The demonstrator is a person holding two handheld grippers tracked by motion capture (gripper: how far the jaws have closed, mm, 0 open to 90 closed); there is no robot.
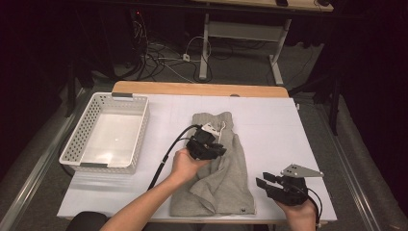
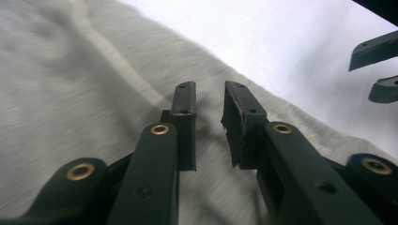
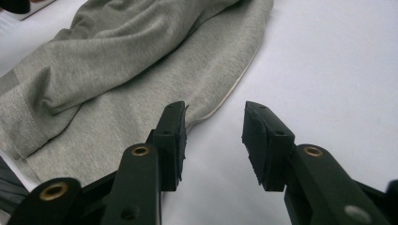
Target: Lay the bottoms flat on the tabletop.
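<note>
1. The fingers (image 2: 185,122) of my left gripper (image 2: 209,126) stand a little apart, with a narrow gap between them, and nothing is caught in this gap. They are just above the grey garment (image 2: 70,93), and I cannot tell if the tips touch the cloth.
2. In the high view my left gripper (image 1: 211,147) is over the middle of the grey garment (image 1: 219,168), and my left hand (image 1: 185,163) holds it from behind, at the left border of the cloth.
3. The fingers (image 3: 171,140) of my right gripper (image 3: 213,140) are open about halfway and hold nothing. Between them I see only the bare white counter (image 3: 328,70).
4. The left finger of the right gripper is just beside the pale hem of the grey garment (image 3: 117,84); if it touches the hem I cannot tell.
5. In the high view my right gripper (image 1: 269,180) is near the front right corner of the counter (image 1: 279,120), just to the right of the garment, and my right hand (image 1: 300,211) is at the front edge.
6. The grey garment lies in the middle of the counter, long from the back toward the front edge, with folds on its left side. A small white tag (image 1: 211,127) with a string lies on its back end.
7. A white basket (image 1: 89,166) stands at the left edge of the counter, well apart from the garment.
</note>
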